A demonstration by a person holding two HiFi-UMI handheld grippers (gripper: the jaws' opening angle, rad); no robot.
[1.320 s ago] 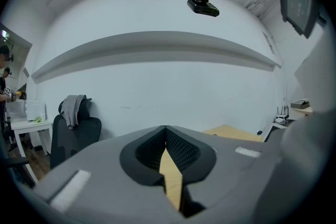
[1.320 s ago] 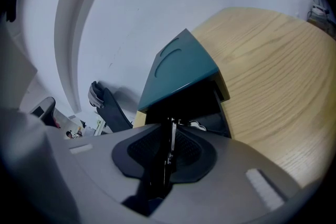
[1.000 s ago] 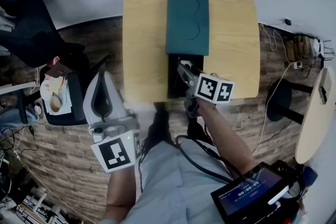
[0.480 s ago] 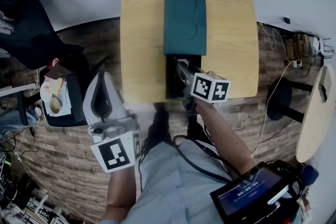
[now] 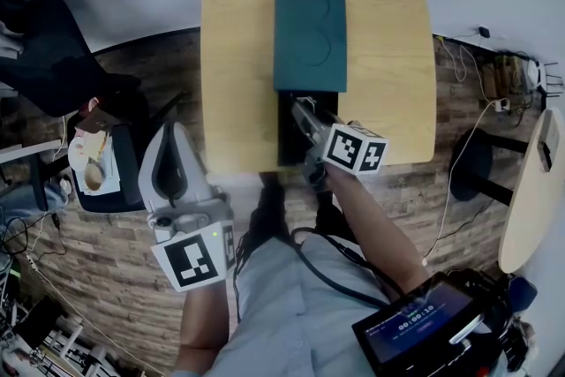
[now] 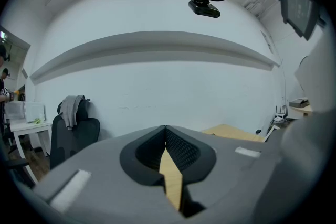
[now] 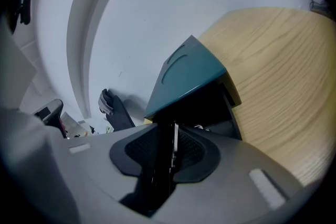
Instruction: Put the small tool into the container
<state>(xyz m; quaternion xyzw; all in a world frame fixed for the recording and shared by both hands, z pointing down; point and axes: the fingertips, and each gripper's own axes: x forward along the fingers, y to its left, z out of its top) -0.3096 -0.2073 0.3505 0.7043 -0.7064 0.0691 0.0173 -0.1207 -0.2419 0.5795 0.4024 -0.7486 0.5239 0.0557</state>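
Observation:
A teal lid lies slid back on a black container in the middle of the wooden table, so the near end is uncovered. My right gripper points down at that open end, just under the lid's edge. A thin dark small tool with a silvery edge stands between its jaws. The jaws have just been opening a little, and the tool still fills the gap between the pads. My left gripper hangs off the table's left side, level, its jaws shut with nothing in them.
A black office chair and a low stand with cups are at the left. Cables and a power strip lie on the floor at the right, beside a round tabletop. A screen device hangs at my waist.
The right gripper has tilted slightly at the container's open end, its marker cube shifting a little left. The left gripper has not moved.

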